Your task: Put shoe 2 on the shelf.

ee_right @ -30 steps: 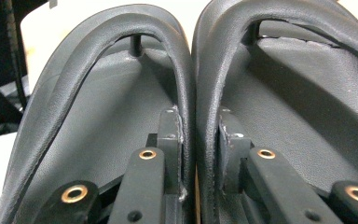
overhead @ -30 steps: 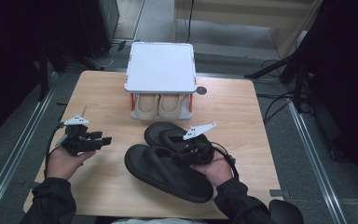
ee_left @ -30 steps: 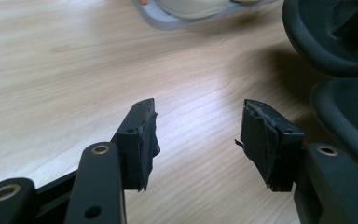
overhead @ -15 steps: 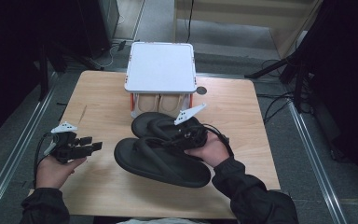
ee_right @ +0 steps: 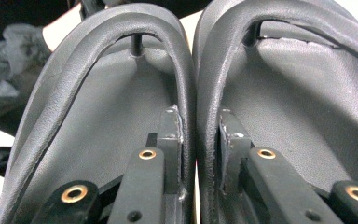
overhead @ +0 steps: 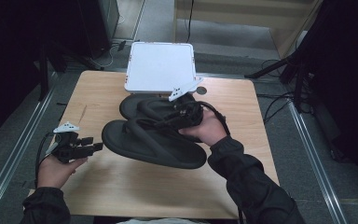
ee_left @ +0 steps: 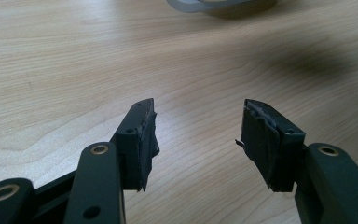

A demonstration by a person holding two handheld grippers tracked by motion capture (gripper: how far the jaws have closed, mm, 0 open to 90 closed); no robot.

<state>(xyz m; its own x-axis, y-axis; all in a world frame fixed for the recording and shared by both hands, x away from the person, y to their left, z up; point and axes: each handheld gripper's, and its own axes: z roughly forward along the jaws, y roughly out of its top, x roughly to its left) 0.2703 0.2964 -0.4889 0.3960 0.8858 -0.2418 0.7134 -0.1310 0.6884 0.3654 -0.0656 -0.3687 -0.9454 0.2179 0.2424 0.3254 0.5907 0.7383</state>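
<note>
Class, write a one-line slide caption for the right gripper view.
The right hand-held gripper pinches the adjoining straps of two black flip-flops, one jaw inside each strap.

Dim, dark surroundings; evenly lit table (overhead: 121,196); soft shadows; close-ups slightly blurred.

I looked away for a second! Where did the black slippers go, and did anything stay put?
The right gripper, clamped on the straps of both black rubber flip-flops, has carried the pair leftward and toward the white square-lidded box. The left gripper, open and empty, drew back toward the table's near-left corner. The box and light wooden table stayed put.
</note>
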